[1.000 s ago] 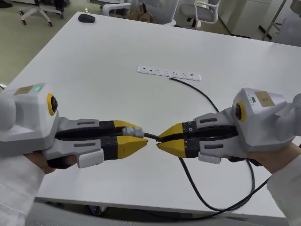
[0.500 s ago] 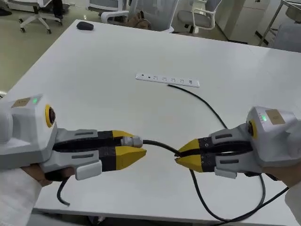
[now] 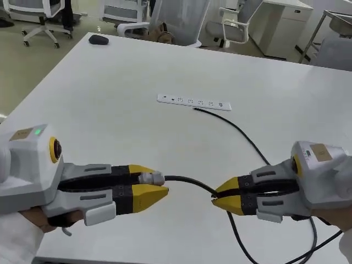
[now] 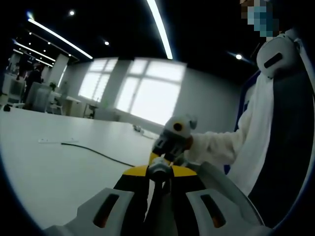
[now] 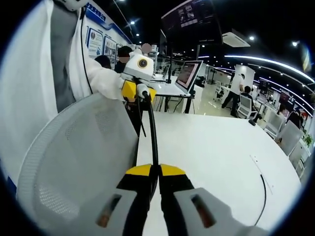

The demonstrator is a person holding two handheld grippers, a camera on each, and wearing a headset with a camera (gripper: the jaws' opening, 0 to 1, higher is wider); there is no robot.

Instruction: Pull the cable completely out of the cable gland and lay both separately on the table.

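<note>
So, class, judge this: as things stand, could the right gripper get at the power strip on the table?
Probably not yet: the right gripper is shut on the cable, so it cannot grasp anything else. Otherwise the table between it and the power strip holds nothing but that cable.

Above a white tabletop (image 3: 104,104), the left gripper (image 3: 160,185) clamps a pale cable gland (image 3: 151,178) at its yellow tips, while the right gripper (image 3: 218,198), facing it and set apart, is closed on the black cable (image 3: 187,181). A short span of cable bridges the two. Beyond the right gripper, the cable trails to a white power strip (image 3: 193,102).
</note>
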